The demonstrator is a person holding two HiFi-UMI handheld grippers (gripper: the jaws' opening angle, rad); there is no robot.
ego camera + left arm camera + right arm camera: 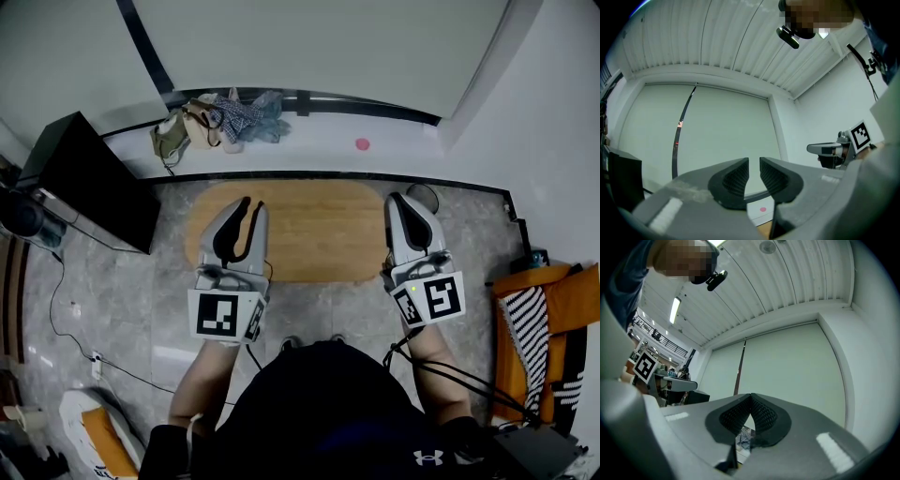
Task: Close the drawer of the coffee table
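Note:
An oval wooden coffee table (314,234) stands on the grey floor in front of me in the head view; no drawer shows from above. My left gripper (253,203) hovers over the table's left part, open by a narrow gap with nothing between its pads (754,161). Over the table's right end is my right gripper (395,198), shut with its ribbed pads touching at the tips and nothing held (751,395). Both point a little upward toward the pale wall ahead. In the left gripper view the right gripper (829,150) shows at the right.
A black flat panel (94,178) leans at the left. Bags and clothes (220,120) lie by the far wall, with a pink spot (362,144) on the white floor strip. An orange seat with striped cloth (548,319) is at the right. Cables (66,309) run across the floor at the left.

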